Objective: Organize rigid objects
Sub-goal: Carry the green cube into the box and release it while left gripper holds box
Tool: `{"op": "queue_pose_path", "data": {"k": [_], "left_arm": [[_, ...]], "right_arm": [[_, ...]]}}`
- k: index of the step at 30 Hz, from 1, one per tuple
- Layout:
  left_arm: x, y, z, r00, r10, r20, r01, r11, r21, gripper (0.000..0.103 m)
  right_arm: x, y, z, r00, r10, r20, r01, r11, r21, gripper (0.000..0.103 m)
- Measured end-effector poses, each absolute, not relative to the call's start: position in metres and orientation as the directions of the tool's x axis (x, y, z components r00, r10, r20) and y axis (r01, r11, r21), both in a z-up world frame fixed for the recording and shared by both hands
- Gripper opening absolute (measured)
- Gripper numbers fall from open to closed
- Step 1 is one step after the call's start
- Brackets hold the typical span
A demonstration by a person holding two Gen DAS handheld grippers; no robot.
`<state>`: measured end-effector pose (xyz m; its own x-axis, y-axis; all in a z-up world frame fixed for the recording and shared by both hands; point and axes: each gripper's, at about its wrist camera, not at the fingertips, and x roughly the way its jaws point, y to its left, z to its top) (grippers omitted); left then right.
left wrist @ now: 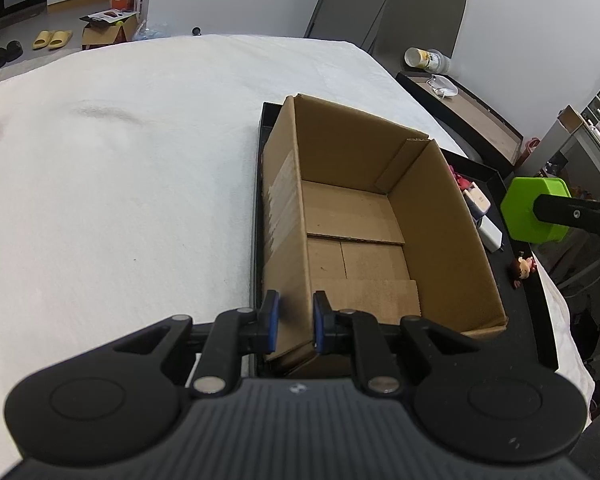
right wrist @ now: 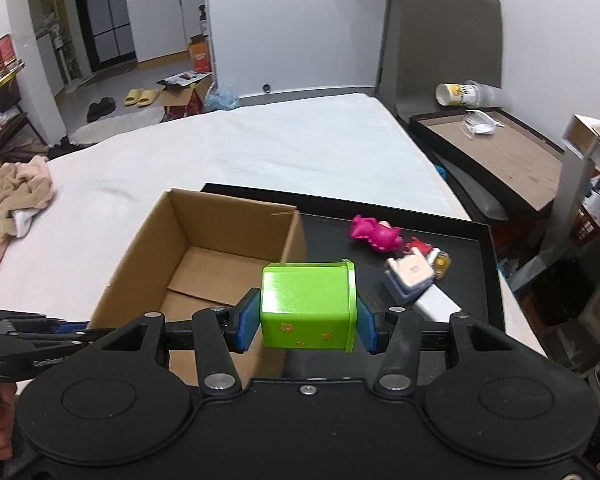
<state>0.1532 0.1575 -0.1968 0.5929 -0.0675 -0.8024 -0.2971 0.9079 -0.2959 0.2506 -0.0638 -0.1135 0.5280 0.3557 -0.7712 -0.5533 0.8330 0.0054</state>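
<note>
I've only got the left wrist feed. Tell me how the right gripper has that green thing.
Observer: The right gripper clamps the green box by its two sides, one blue pad on each.
Operator: Describe the face nearest the camera.
Observer: It carries small yellow stars.
Operator: Report what's on the tray beyond it.
Observer: A pink toy figure lies on the black tray, apart from the cardboard box.
</note>
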Motion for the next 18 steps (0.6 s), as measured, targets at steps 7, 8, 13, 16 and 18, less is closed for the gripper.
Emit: {"op": "queue_pose_path", "data": {"k": [7, 8, 13, 16, 18], "left_arm": [[0.152, 0.159, -0.198, 0.602, -0.08, -0.794, -0.287, 0.907, -0.309, 0.017], [0.152, 0.158, -0.198, 0.604, -0.081, -0.793, -0.282, 0.909, -0.308, 0.017], [0.151, 0.161, -0.199, 0.609, -0.091, -0.788, -0.275, 0.908, -0.317, 0.017], [0.15, 0.164, -0.2, 0.611, -0.101, -0.785, -0.277, 0.902, -0.332, 0.017], [0.15, 0.165, -0.2, 0.612, -0.103, -0.784, -0.28, 0.899, -0.337, 0.017]], "right_arm": [[0.244, -0.037, -0.111, 0.504, 0.375, -0.778, -0.584, 0.812, 0.013, 0.048], [0.245, -0.032, -0.111, 0.5, 0.377, -0.78, -0.586, 0.81, 0.015, 0.048], [0.245, -0.011, -0.116, 0.475, 0.385, -0.791, -0.614, 0.789, 0.015, 0.048], [0.247, 0.0, -0.122, 0.454, 0.378, -0.807, -0.618, 0.786, 0.021, 0.048], [0.248, 0.007, -0.126, 0.443, 0.375, -0.815, -0.623, 0.782, 0.021, 0.048]]}}
